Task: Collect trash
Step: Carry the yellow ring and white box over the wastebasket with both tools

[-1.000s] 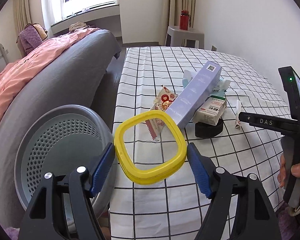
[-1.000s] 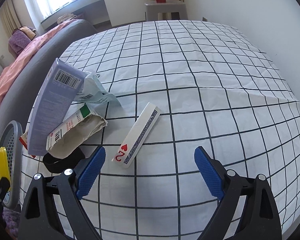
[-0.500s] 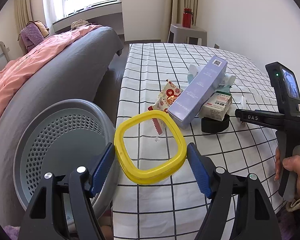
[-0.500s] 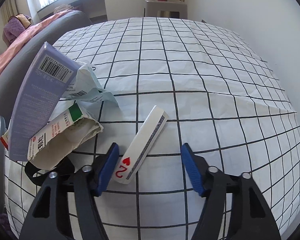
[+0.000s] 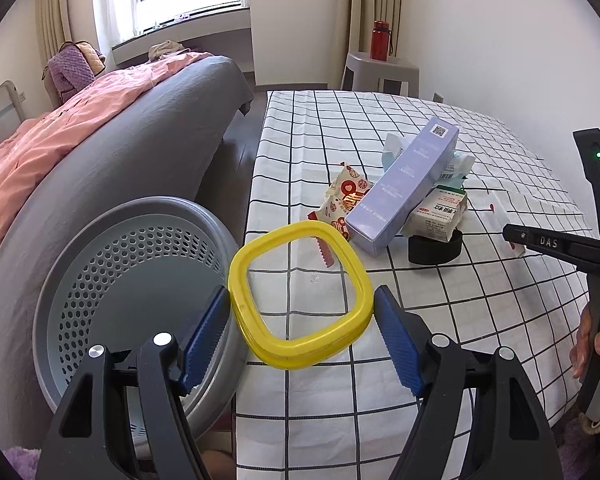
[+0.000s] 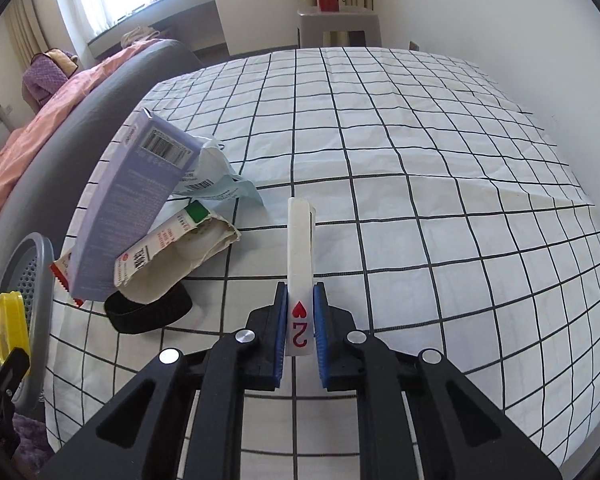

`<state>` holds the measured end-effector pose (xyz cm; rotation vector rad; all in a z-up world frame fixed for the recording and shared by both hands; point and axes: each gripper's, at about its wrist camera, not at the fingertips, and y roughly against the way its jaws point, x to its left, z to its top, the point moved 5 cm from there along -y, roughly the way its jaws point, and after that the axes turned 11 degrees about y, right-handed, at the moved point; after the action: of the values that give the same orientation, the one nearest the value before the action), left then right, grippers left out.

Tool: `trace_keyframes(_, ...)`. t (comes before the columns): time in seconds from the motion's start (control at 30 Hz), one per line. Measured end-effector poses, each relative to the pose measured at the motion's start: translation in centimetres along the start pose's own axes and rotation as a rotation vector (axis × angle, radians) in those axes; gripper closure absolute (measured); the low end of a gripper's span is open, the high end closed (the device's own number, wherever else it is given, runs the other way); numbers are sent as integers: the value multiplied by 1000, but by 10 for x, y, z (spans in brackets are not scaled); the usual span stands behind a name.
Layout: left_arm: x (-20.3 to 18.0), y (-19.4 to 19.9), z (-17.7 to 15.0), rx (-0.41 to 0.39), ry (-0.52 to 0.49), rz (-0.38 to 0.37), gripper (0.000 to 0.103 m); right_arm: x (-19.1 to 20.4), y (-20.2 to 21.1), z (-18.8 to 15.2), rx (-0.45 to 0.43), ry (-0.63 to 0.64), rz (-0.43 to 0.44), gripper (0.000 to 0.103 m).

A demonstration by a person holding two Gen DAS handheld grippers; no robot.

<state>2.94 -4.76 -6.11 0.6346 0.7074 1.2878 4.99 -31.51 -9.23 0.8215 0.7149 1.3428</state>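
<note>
My right fingers point(image 6: 300, 332) pinched the folded playing card point(image 6: 299, 256) just above the worktop point(image 6: 440, 184), my left fingers point(image 5: 302, 332) gripped the yellow ring point(image 5: 300, 292) beside the grey basket point(image 5: 112, 280), so dropping both in seemed next.

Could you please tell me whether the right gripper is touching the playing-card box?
Touching. The right wrist view shows both blue pads of the right gripper pressed flat against the sides of the playing-card box, with no gap on either side.
</note>
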Motion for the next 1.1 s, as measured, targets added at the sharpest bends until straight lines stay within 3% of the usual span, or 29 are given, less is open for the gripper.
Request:
trace_keyframes(0.47,41,39,3,-18,60,10,32,78,58,-15,-80,40,162,90)
trace_keyframes(0.83,102,51,23,-51,87,122,32,175,76,12,-125,184,315,90)
trace_keyframes(1.1,138,49,30,-51,136,173,32,227,72,26,-124,282,374,90)
